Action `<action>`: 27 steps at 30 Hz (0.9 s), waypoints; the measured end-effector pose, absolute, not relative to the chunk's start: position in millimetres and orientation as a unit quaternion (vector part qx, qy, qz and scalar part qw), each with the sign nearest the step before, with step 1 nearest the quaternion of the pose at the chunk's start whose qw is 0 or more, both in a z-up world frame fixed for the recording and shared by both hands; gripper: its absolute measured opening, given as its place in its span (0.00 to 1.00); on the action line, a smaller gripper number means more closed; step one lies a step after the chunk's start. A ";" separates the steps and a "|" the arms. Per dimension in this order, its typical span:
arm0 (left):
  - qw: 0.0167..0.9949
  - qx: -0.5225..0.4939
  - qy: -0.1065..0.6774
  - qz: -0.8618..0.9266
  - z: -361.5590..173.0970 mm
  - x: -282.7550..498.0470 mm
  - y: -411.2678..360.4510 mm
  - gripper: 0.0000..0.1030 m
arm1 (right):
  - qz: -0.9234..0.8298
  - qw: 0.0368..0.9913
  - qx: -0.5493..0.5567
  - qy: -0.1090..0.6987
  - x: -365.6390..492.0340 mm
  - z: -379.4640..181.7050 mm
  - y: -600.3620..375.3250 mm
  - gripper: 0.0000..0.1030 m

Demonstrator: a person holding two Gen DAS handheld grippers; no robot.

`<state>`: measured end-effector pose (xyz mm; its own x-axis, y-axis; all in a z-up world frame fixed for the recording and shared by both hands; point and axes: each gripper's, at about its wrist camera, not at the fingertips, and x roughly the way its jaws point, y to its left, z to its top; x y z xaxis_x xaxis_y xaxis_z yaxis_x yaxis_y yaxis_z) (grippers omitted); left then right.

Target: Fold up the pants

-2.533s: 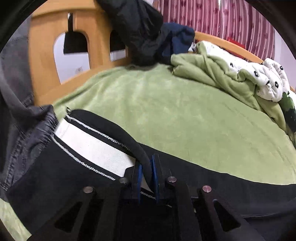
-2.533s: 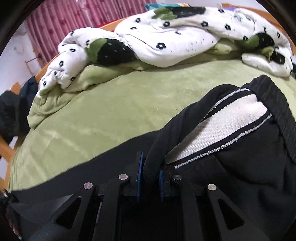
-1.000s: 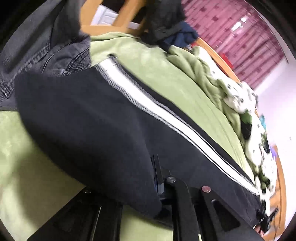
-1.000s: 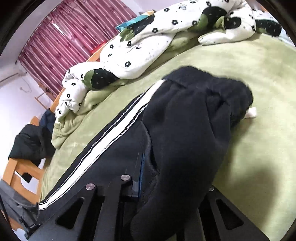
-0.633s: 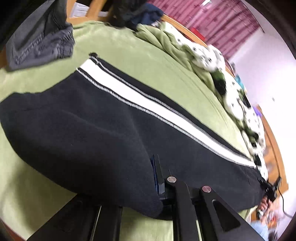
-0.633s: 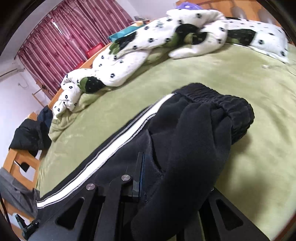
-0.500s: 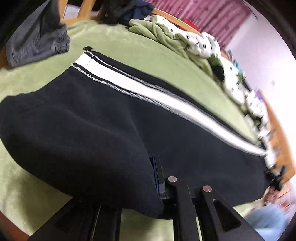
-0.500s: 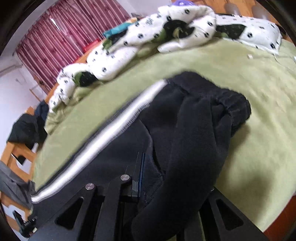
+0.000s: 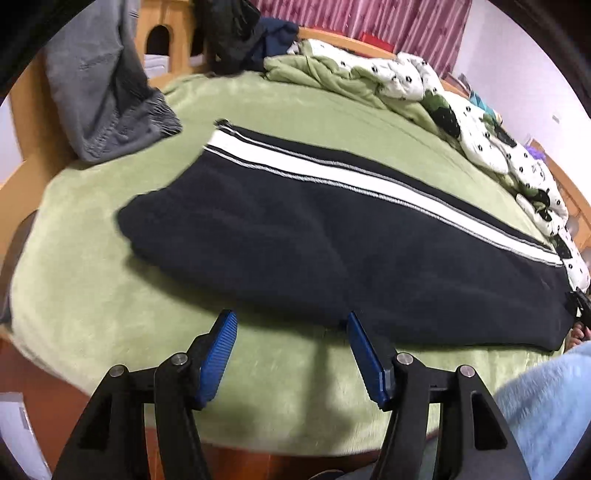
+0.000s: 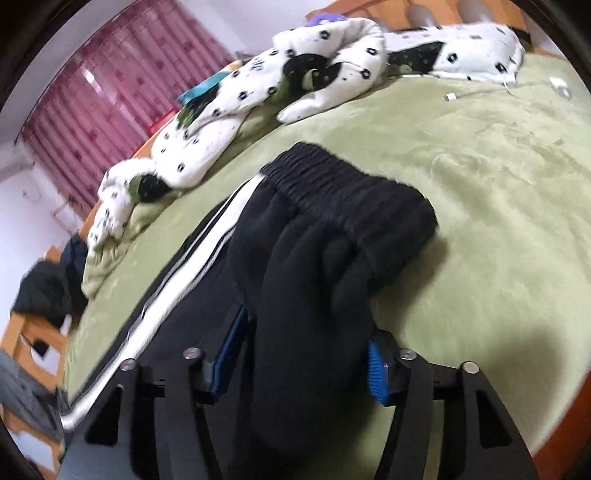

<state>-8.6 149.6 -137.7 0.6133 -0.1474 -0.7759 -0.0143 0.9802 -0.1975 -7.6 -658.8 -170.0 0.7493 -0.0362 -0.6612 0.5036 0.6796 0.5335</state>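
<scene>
Black pants [image 9: 332, 240] with a white side stripe [image 9: 332, 170] lie folded lengthwise across the green bedcover [image 9: 92, 295]. My left gripper [image 9: 290, 328] is open and empty, just short of the pants' near edge. In the right wrist view the pants' waistband end [image 10: 332, 206] is bunched up. My right gripper [image 10: 306, 339] is open, and a thick fold of the black cloth lies loose between its blue fingers [image 10: 376, 373].
A white spotted quilt [image 10: 295, 81] and a green blanket [image 9: 325, 70] are heaped along the far side of the bed. Grey jeans [image 9: 107, 92] and dark clothes [image 9: 236, 33] hang on the wooden bed frame. A charger cable [image 10: 480, 94] lies at the far right.
Both grippers have opened and let go of the pants. The left gripper has drawn back from the cloth's edge. The pants now rest flat on the bed.
</scene>
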 end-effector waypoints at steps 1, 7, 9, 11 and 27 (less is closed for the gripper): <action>0.895 -0.100 0.434 -0.035 -135.0 -12.9 153.9 0.58 | -0.162 0.853 0.379 0.319 0.3 -173.1 -662.9 0.55; 0.906 -0.126 0.403 -0.017 -116.7 -20.8 171.9 0.58 | -0.145 0.859 0.387 0.303 8.0 -167.9 -685.9 0.34; 0.909 -0.133 0.395 -0.020 -113.6 -17.1 175.7 0.58 | -0.149 0.859 0.349 0.344 14.6 -173.5 -681.3 0.39; 0.911 -0.130 0.392 -0.019 -111.4 -10.8 178.5 0.58 | -0.150 0.871 0.306 0.353 5.7 -164.8 -669.6 0.44; 0.916 -0.103 0.387 0.028 -115.5 169.8 188.4 0.58 | -0.275 0.879 0.171 0.349 -61.6 -109.3 -599.6 0.51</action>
<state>169.8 188.4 -115.5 0.6987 -0.0279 -0.7149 -0.1313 0.9773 -0.1664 -61.6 -599.6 -109.3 0.6053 -0.3635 -0.7082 0.6025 0.7907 0.1090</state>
